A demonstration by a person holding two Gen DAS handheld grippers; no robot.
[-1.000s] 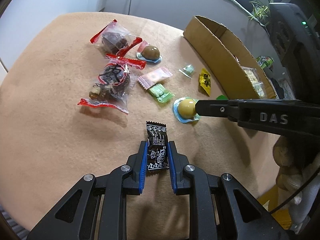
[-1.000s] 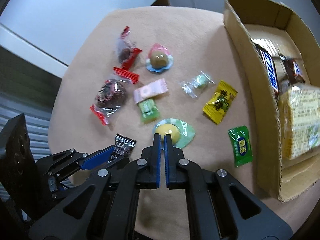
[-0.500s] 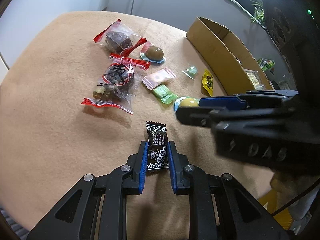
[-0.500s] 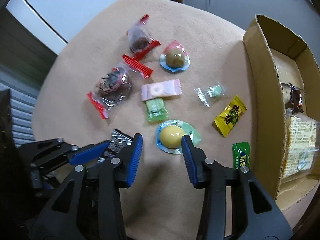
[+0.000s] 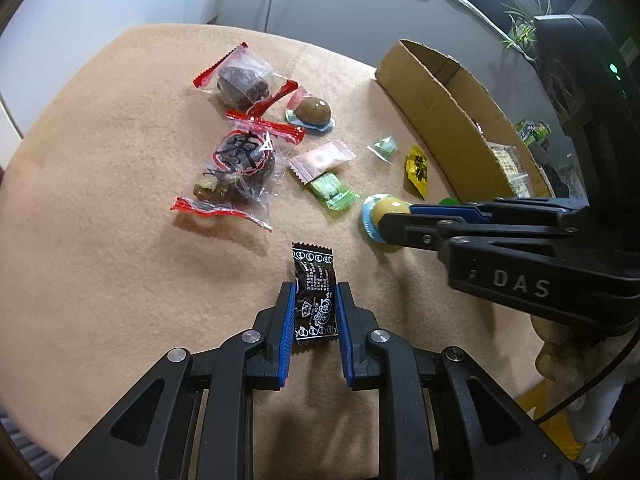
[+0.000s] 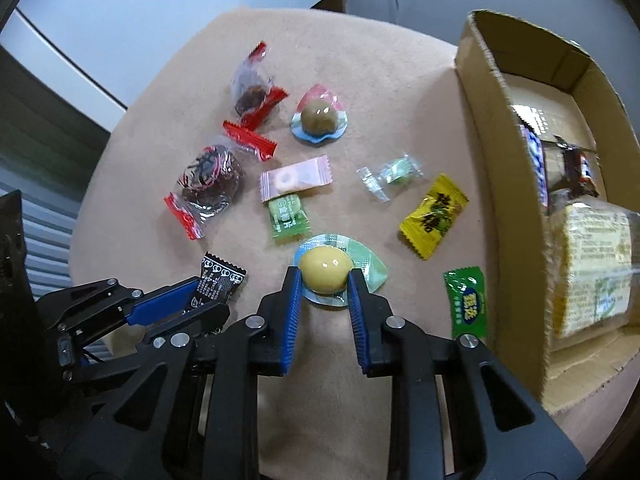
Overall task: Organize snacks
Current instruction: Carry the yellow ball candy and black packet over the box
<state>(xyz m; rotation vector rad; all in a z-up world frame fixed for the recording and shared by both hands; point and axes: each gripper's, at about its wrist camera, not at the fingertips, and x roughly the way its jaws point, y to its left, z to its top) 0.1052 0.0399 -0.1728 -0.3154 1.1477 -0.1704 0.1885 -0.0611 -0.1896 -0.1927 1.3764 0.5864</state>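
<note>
The left hand-held gripper point(image 5: 314, 312) is clamped on a small black sachet point(image 5: 314, 296), its blue pads pressing the sachet's long edges while the top sticks out past the tips over the tan-covered desk point(image 5: 100, 240). The right hand-held gripper point(image 6: 323, 284) has just been closing, and its jaws now bracket the yellow egg-shaped snack point(image 6: 323, 274) on its round blue-green wrapper; the pads look to be touching the dome's sides, though the view leaves the firmness of contact unclear.

The egg snack probably handles as a smooth, rounded, fairly firm lump under slick film, so it may squirt out if pinched above its widest part; a hold low across the middle seems safest, with light pressure. The sachet is thin, light and crinkly, and it bends rather than resists.

Other wrapped sweets lie loose nearby. The cardboard box point(image 6: 492, 128), already holding bars and a clear-wrapped pack, stands at the desk's right side.
</note>
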